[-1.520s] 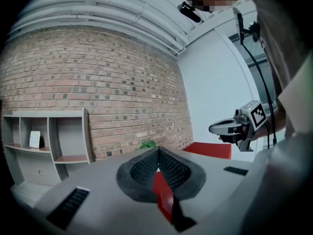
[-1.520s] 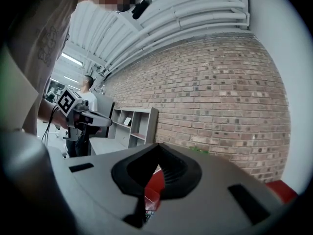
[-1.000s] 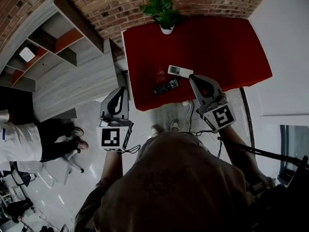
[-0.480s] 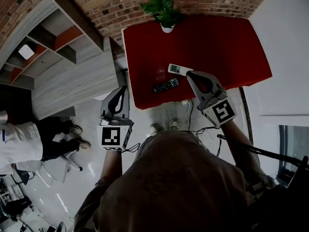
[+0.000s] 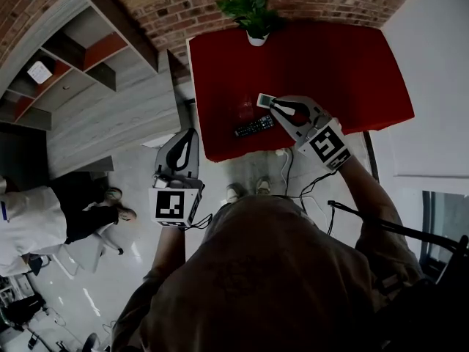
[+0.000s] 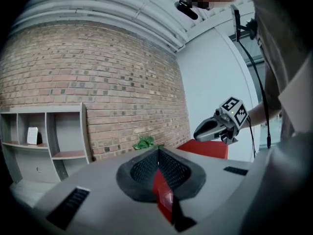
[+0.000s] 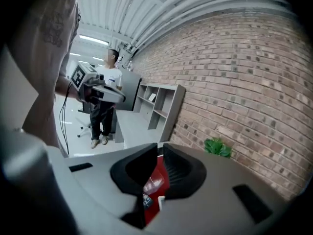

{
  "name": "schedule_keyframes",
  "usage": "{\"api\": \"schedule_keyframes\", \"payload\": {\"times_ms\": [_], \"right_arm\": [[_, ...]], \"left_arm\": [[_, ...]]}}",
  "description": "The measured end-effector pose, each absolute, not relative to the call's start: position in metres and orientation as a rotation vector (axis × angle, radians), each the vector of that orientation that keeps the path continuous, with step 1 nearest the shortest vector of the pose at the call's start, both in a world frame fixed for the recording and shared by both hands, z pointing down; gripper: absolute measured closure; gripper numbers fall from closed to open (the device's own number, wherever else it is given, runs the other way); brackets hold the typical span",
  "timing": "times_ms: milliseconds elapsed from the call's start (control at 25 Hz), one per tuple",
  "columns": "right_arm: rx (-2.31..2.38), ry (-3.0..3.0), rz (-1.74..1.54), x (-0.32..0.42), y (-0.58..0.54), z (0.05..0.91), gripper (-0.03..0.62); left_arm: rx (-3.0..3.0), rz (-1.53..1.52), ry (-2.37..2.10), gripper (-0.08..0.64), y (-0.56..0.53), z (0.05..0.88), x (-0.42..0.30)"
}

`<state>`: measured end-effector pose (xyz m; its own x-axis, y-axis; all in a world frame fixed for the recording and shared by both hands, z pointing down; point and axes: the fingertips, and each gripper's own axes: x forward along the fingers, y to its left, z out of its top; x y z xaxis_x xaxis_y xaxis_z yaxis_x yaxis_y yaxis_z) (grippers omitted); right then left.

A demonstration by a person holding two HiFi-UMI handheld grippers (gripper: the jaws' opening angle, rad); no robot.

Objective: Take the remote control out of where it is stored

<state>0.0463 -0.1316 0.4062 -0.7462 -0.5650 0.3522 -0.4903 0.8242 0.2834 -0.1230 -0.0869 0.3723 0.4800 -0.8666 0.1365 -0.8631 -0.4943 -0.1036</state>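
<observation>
We judge the white remote, lying on the red worktop just ahead of our clenched, empty right gripper, light, stiff and slippery, best pinched across its long sides.

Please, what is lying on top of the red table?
A potted plant at the far edge, a black remote, and a white remote, which is partly hidden beneath the right tongs.
</observation>
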Motion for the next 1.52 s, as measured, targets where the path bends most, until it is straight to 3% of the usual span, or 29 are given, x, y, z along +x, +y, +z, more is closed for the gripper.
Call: {"api": "schedule_keyframes", "payload": {"times_ms": [360, 1520], "right_arm": [[0.531, -2.388, -0.171, 0.031, -0.135, 0.469, 0.425], [0.082, -2.021, -0.243, 0.025, -0.128, 0.593, 0.330]], "left_arm": [[-2.703, -0.273, 1.582, 0.551, -0.087, 0.380, -0.123], [-2.693, -0.312, 1.667, 0.551, -0.088, 0.394, -0.139]]}}
